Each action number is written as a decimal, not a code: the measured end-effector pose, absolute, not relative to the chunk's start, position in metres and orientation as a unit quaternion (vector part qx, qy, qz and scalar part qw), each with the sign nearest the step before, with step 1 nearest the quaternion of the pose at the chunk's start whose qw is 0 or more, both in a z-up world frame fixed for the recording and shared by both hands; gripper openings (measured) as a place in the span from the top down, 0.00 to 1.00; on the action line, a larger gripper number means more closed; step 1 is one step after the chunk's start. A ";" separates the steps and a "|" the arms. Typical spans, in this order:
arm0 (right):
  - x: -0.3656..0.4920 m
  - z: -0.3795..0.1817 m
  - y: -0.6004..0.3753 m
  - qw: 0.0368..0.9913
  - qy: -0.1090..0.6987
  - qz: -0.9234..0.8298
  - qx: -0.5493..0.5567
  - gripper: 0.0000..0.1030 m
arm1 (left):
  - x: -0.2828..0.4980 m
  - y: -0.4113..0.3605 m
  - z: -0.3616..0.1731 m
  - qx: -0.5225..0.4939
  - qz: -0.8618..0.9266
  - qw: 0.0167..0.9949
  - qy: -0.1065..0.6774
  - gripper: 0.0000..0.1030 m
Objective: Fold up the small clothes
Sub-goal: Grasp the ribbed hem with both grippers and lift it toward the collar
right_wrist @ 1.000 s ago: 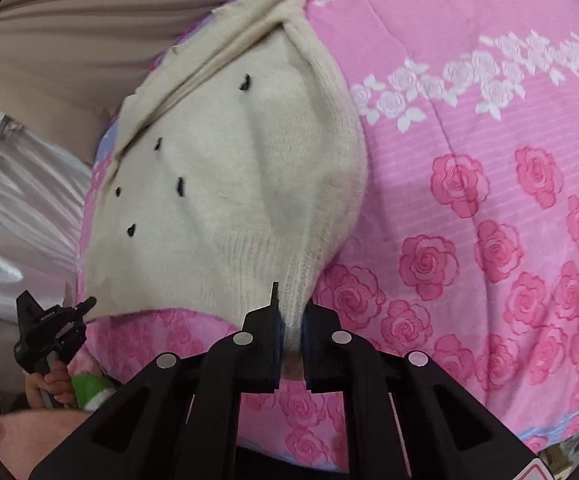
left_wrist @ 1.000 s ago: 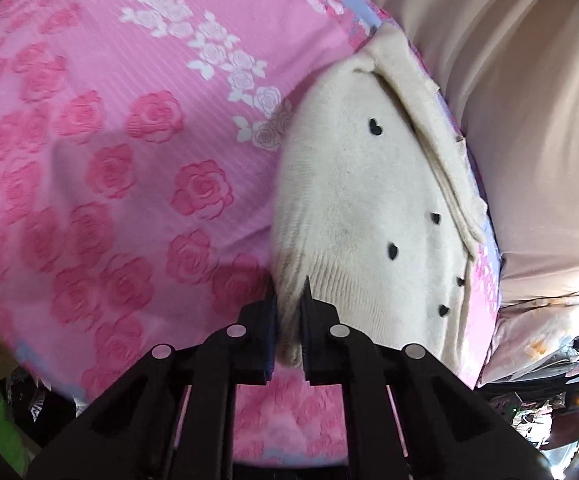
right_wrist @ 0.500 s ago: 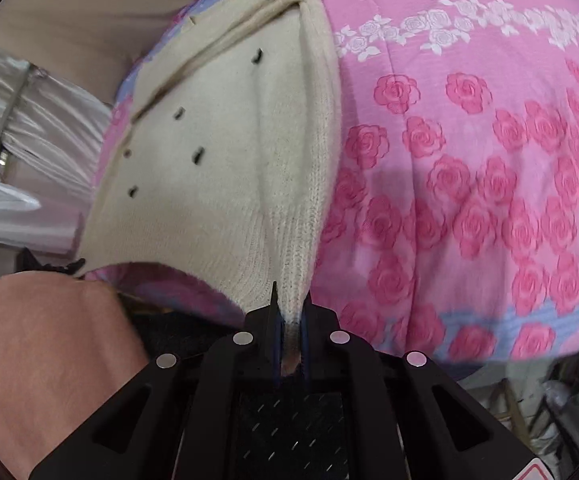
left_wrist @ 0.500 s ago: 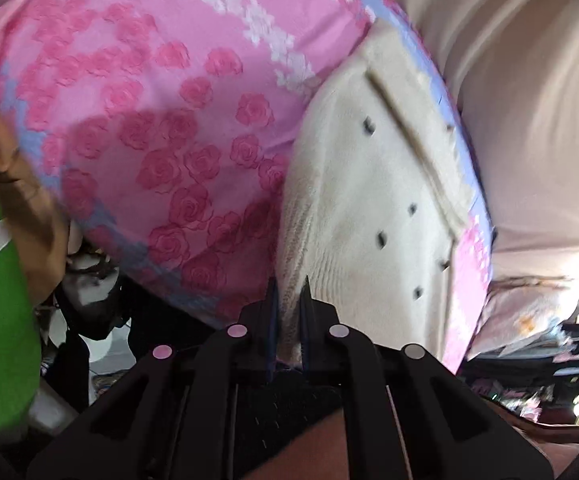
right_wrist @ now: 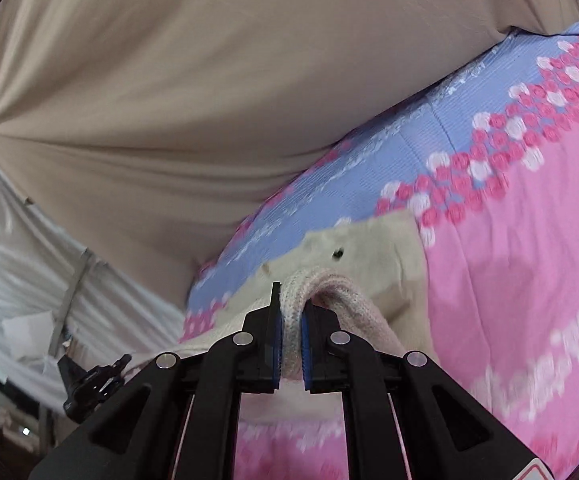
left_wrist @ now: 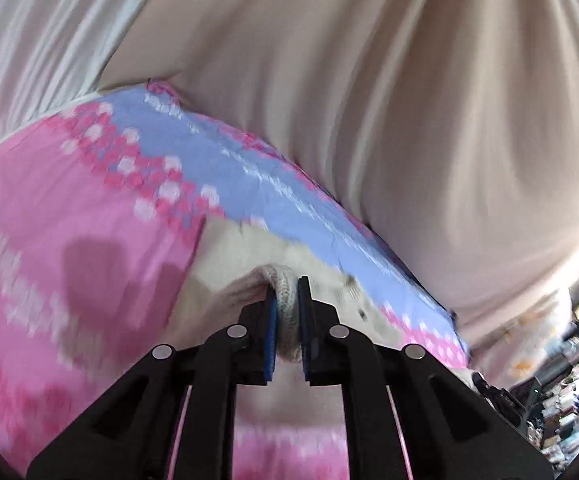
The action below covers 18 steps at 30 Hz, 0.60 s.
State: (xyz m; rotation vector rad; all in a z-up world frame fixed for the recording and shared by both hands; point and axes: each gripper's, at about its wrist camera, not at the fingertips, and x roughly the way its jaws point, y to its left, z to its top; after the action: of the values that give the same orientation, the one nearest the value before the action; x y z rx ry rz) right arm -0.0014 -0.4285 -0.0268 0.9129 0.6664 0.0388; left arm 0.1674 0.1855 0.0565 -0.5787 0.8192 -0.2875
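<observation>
At the bottom centre of each view we see one black hand-held gripper, two in all: the left hand-held gripper (left_wrist: 286,316) and the right hand-held gripper (right_wrist: 290,322), each nearly closed and pinching a ribbed hem corner of the one cream knitted cardigan with black buttons (right_wrist: 369,256). A second ago the cardigan lay spread flat, filling the middle of both frames; now its hem is lifted and carried over toward the collar end, so only a short strip of it shows just beyond the blue pads, in the lower centre. We count one button clearly in the right view, two blurred ones in the left. Beneath it lies one pink rose-printed bedsheet with a blue border (left_wrist: 69,216). Farthest, across the top, hangs a beige pleated curtain (right_wrist: 209,80).
</observation>
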 end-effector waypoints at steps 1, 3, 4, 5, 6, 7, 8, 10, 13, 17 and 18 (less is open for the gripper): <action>0.020 -0.036 -0.435 0.839 0.318 0.006 0.441 0.93 | 0.189 0.181 0.050 -0.275 -0.134 0.865 0.396 0.92; 0.045 -0.048 -0.441 0.832 0.324 -0.003 0.451 0.93 | 0.231 0.171 0.036 -0.265 -0.124 0.865 0.408 0.92; 0.060 -0.055 -0.444 0.829 0.330 -0.014 0.452 0.93 | 0.244 0.165 0.031 -0.258 -0.118 0.866 0.411 0.92; 0.074 -0.063 -0.446 0.826 0.337 -0.023 0.452 0.93 | 0.262 0.159 0.022 -0.250 -0.115 0.865 0.419 0.92; 0.083 -0.069 -0.446 0.823 0.343 -0.030 0.451 0.93 | 0.279 0.154 0.011 -0.243 -0.110 0.863 0.429 0.92; 0.095 -0.079 -0.448 0.818 0.352 -0.041 0.453 0.93 | 0.290 0.151 0.003 -0.241 -0.103 0.861 0.435 0.92; 0.105 -0.090 -0.450 0.811 0.362 -0.051 0.458 0.93 | 0.302 0.149 -0.006 -0.239 -0.100 0.858 0.443 0.92; 0.118 -0.110 -0.453 0.799 0.379 -0.068 0.461 0.91 | 0.324 0.140 -0.030 -0.229 -0.091 0.852 0.463 0.91; 0.131 -0.138 -0.457 0.781 0.409 -0.089 0.463 0.88 | 0.346 0.132 -0.064 -0.213 -0.083 0.843 0.487 0.86; 0.125 -0.129 -0.462 0.783 0.383 -0.072 0.485 0.84 | 0.357 0.131 -0.086 -0.207 -0.076 0.832 0.509 0.76; 0.121 -0.122 -0.462 0.791 0.372 -0.071 0.481 0.77 | 0.353 0.134 -0.081 -0.214 -0.083 0.835 0.500 0.67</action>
State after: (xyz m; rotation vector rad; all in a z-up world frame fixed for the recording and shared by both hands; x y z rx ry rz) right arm 0.1209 -0.4617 -0.1219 1.0364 0.8002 -0.1522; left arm 0.3534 0.1335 -0.0810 -0.4524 1.0582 -0.1752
